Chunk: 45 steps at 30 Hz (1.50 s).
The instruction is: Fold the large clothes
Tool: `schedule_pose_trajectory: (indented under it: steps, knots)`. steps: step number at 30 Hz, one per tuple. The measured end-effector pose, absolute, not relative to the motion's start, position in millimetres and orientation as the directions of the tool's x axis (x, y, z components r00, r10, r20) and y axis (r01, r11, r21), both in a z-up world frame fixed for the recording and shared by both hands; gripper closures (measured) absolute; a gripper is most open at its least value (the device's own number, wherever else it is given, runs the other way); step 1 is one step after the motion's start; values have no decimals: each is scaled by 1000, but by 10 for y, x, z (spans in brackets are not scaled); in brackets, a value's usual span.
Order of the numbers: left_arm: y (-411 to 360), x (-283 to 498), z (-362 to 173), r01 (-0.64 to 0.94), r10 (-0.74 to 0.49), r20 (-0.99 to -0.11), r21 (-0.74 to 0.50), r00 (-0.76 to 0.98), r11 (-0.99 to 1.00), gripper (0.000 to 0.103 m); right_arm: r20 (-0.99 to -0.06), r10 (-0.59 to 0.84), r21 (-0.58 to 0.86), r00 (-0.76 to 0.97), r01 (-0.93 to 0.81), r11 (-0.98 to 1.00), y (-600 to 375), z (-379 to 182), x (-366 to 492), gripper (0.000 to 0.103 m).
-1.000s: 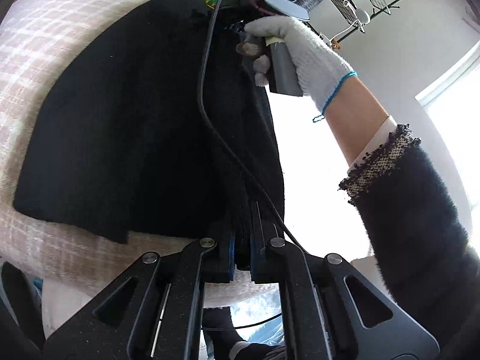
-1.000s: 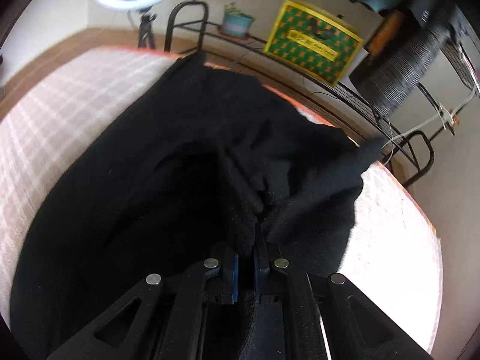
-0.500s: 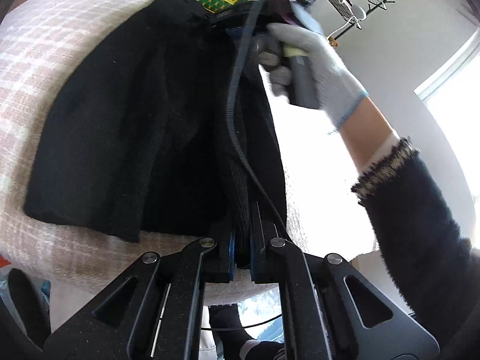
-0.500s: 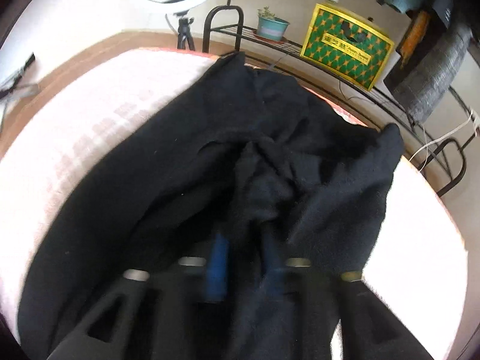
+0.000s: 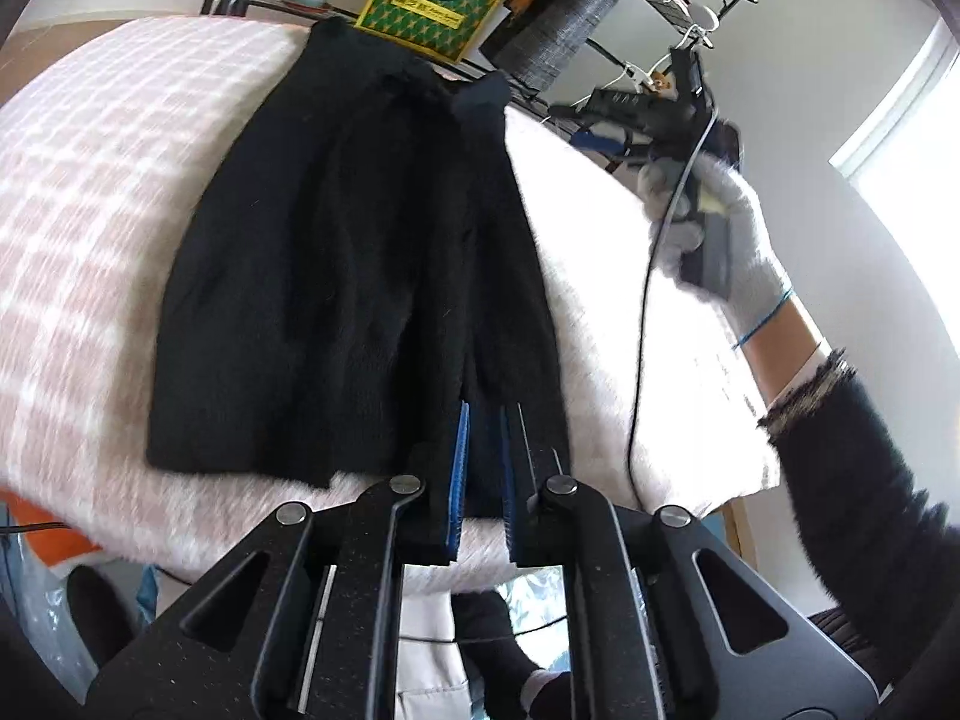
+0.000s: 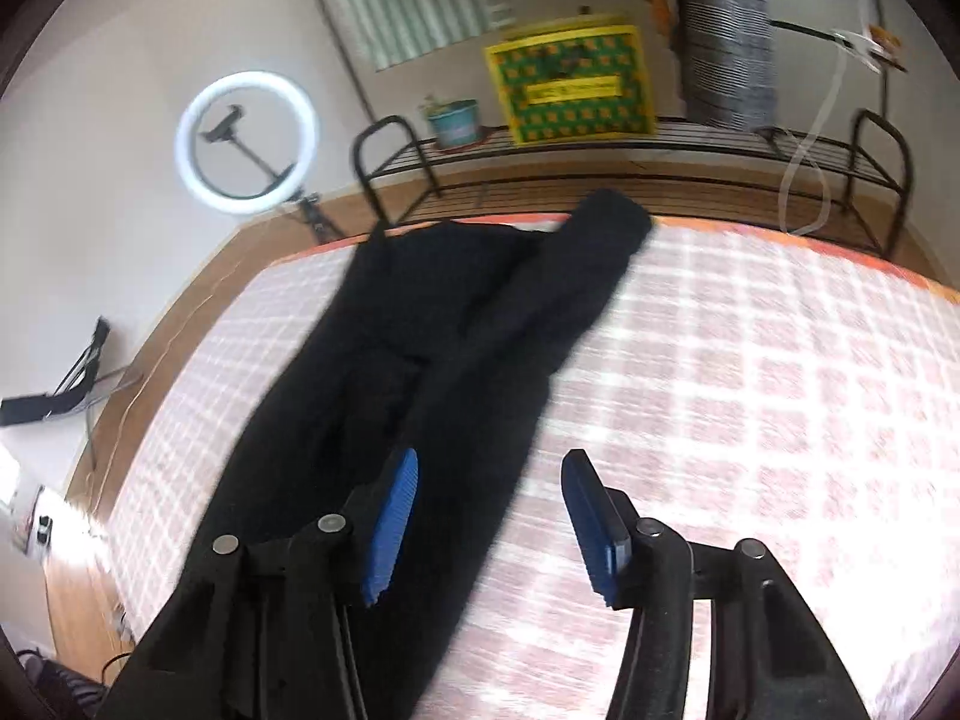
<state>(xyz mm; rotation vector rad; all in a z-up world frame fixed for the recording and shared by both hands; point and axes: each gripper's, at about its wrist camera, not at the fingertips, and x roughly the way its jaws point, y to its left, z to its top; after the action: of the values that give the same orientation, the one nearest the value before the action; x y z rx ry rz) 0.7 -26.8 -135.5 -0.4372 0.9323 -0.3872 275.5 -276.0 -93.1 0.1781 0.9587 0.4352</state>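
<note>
A black fuzzy garment lies lengthwise on the pink checked bed cover, folded into a long narrow shape. My left gripper is at its near hem by the bed's edge. Its jaws are just opening, and a fold of the black cloth still sits between the narrow blue pads. In the right wrist view the garment runs away to the far edge. My right gripper hangs open above its right edge with nothing between its fingers. A gloved hand holds that gripper off to the right of the garment.
Behind the bed stands a black wire rack with a yellow-green box and a potted plant. A ring light stands at the left. A black cable hangs from the right gripper across the bed.
My right gripper let go of the bunched cloth, opened and swung away to the right. The garment's right side now lies flat. My left gripper rose a little with the hem.
</note>
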Motion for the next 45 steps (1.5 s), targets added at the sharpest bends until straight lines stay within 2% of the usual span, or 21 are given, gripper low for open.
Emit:
schedule_pose_trajectory:
  steps: [2,4,5,6,10,15,18,21,22,24,26,27,28,32,34,36,38,41,45]
  knots:
    - [-342,102,-1328,147,-495,-684,-502,536,853,94,-752,437,339,494,-278,899,-2775,-980,2787,50]
    - [-431,196,-1348,168,-483,-705,-470,519,867,82,-749,447,343,489,-292,893,-2720,-982,2820,50]
    - [-471,239,-1383,169,-483,-714,-468,507,868,72,-747,454,343,486,-303,889,-2659,-985,2848,50]
    - [-495,246,-1435,165,-482,-718,-468,502,868,71,-748,451,334,488,-311,890,-2592,-984,2867,50]
    - [-557,282,-1476,157,-479,-748,-463,459,872,71,-748,417,303,516,-293,907,-2425,-1000,2998,49]
    - [-295,65,-1307,94,-459,-750,-476,475,874,71,-725,457,396,516,-231,889,-2480,-995,3371,49]
    - [-202,4,-1277,63,-453,-743,-489,493,870,71,-726,458,407,513,-216,887,-2368,-958,3645,34]
    - [-159,78,-1325,37,-503,-717,-557,483,830,71,-790,335,295,513,-161,942,-2164,-1024,3946,32]
    - [-158,110,-1344,38,-526,-705,-581,476,813,71,-812,292,257,506,-139,956,-2113,-1069,4039,33]
    - [-159,115,-1336,57,-534,-706,-578,465,814,71,-852,186,149,489,-114,982,-1997,-1206,4228,45]
    - [-163,131,-1327,67,-514,-718,-552,470,831,71,-880,99,52,465,-113,992,-1924,-1342,4351,74]
    - [-142,153,-1331,62,-509,-720,-549,472,834,71,-890,68,16,451,-117,993,-1896,-1418,4398,80]
    - [-78,165,-1355,44,-514,-717,-563,471,825,71,-891,66,10,449,-125,992,-1885,-1462,4422,90]
    - [100,171,-1415,-18,-509,-718,-586,475,810,71,-855,167,99,491,-162,982,-1889,-1359,4429,94]
    - [122,226,-1429,-21,-507,-719,-586,476,810,71,-837,204,130,508,-178,975,-1879,-1373,4451,94]
    - [106,180,-1393,-15,-504,-720,-580,477,814,71,-835,215,130,507,-197,972,-1854,-1508,4490,90]
    - [129,148,-1361,-1,-496,-719,-568,486,823,71,-821,271,173,502,-234,957,-1864,-1505,4487,61]
    - [170,136,-1275,19,-486,-710,-556,509,831,71,-784,361,280,504,-232,932,-2050,-1370,4403,58]
    - [282,83,-1194,31,-464,-697,-536,547,843,71,-664,496,471,560,-202,859,-2543,-1003,3984,56]
